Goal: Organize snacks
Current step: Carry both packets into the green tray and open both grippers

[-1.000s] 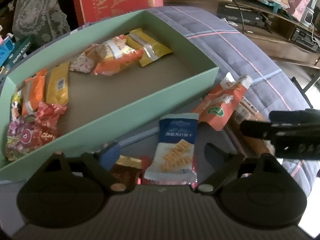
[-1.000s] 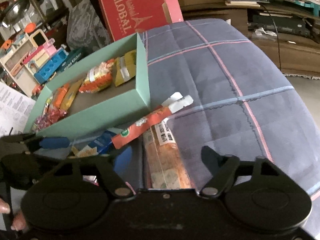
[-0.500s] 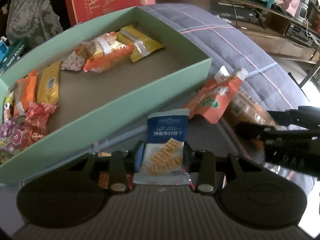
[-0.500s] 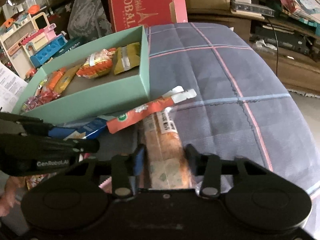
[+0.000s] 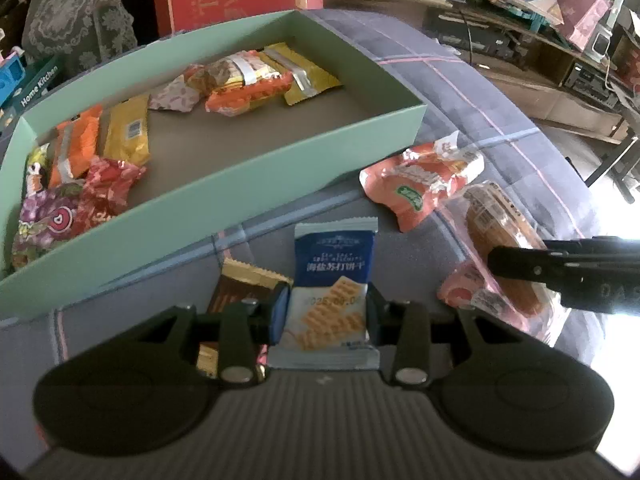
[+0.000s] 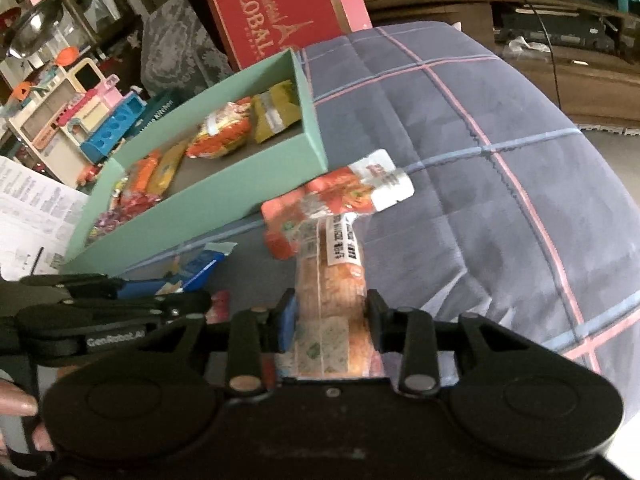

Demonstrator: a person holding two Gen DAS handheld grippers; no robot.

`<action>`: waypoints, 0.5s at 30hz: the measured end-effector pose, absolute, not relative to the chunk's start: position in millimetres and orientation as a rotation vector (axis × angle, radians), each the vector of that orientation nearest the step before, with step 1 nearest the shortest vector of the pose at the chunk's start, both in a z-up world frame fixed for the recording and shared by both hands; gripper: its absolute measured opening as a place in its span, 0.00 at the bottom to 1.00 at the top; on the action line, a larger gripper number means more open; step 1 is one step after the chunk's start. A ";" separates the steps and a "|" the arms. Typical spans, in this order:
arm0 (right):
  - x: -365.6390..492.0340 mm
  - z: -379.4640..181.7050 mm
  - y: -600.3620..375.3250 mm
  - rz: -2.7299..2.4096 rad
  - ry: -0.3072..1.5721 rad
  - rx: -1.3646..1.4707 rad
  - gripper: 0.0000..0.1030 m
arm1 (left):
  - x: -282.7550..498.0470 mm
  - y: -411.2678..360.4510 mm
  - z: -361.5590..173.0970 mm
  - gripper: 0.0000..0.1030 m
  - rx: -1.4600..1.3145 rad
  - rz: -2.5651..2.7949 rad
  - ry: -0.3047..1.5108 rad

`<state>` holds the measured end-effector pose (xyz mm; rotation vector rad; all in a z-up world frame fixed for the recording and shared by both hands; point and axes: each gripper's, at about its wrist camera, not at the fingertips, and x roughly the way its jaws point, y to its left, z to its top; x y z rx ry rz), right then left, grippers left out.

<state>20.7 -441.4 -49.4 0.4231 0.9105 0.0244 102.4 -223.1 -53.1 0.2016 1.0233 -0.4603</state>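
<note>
Claws have both just closed: left claw (image 5: 326, 316) grips the blue cracker packet (image 5: 334, 280); right claw (image 6: 330, 316), closing, pinches the clear-wrapped pastry (image 6: 330, 276). Judged next: green box (image 5: 240, 196) at eleven o'clock.

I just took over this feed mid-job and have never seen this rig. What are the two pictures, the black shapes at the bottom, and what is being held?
No robot arm here: a person holds a two-finger claw in each hand, each with its own fisheye camera looking along the fingers. The black shapes are the claws' bodies.

Left camera: the left claw is shut on a blue cracker packet. A brown-and-gold packet lies beside it on the plaid cloth, near an orange pouch.

Right camera: the right claw is closing on a long clear-wrapped pastry.

The green box already holds several snacks. Each claw also shows at the edge of the other's picture.
</note>
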 end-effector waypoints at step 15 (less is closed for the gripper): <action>29.3 -4.3 -425.6 0.057 0.834 0.413 0.34 | 93.6 -201.9 -8.0 0.36 0.140 -0.489 0.914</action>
